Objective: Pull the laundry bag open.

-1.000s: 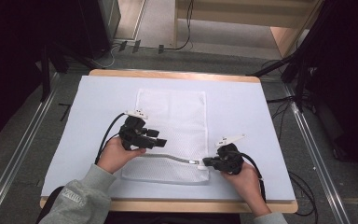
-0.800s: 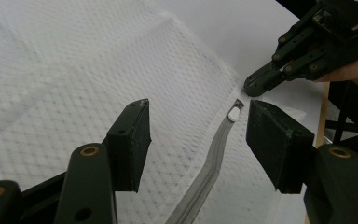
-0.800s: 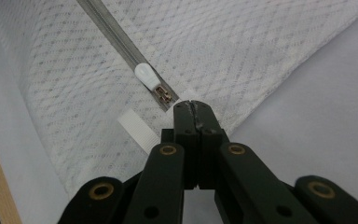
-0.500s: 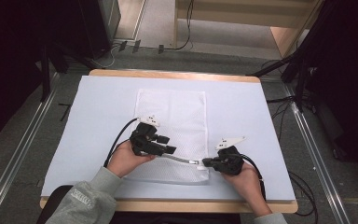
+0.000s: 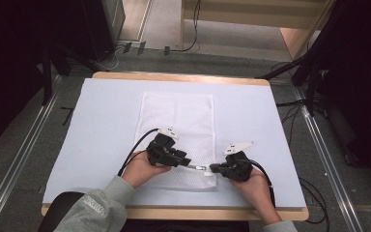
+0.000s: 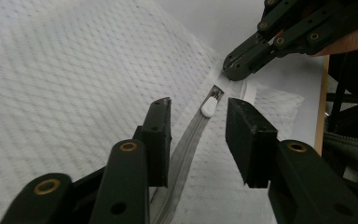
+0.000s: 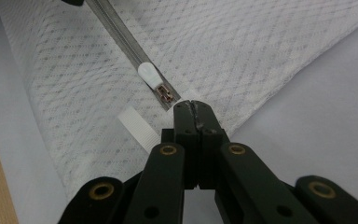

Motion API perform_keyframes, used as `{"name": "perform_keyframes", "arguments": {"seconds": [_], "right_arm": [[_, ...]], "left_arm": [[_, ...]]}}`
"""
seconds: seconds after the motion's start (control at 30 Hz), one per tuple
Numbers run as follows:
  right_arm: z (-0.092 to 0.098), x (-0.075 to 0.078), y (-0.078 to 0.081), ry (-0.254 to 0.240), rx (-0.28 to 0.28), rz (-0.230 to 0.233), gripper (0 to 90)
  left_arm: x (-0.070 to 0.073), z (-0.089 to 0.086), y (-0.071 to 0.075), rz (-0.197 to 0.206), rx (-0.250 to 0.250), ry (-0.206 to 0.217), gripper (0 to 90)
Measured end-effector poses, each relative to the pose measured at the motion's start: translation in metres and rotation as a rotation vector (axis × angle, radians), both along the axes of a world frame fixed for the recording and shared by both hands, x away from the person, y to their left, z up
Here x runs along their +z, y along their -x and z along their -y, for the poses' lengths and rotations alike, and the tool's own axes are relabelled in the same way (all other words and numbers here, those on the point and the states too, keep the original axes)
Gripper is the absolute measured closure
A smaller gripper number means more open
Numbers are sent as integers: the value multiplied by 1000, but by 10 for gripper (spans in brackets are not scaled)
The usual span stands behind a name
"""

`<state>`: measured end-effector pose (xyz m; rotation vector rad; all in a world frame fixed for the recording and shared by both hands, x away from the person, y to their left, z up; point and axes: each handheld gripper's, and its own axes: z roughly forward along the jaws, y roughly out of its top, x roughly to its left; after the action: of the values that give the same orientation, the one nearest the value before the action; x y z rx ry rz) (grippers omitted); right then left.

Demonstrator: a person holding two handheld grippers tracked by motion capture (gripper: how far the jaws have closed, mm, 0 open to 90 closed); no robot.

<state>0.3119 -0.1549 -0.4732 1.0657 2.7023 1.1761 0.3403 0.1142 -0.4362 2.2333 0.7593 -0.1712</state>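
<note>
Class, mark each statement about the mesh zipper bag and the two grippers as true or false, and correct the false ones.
1. The right gripper is shut on the end of the zipper. True.
2. The left gripper already pinches the white zipper pull. False: its jaws have just been closing, but the pull lies ahead of them, not pressed by the pads.
3. The mesh bag lies flat on the table. True.
4. The zipper pull is red. False: it is white.
5. A white ribbon tab sits near the zipper end. True.
</note>
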Motion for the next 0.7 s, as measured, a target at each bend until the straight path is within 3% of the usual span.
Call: {"name": "perform_keyframes", "arguments": {"seconds": [0.37, 0.57, 0.7], "right_arm": [[-1, 0, 0, 6, -6, 0, 900], [-1, 1, 1, 9, -10, 2, 900], [-1, 1, 1, 10, -13, 5, 900]], "left_arm": [[-11, 23, -2, -42, -28, 1, 806], [-20, 34, -4, -52, -40, -38, 827], [-26, 37, -5, -64, -35, -40, 822]]}}
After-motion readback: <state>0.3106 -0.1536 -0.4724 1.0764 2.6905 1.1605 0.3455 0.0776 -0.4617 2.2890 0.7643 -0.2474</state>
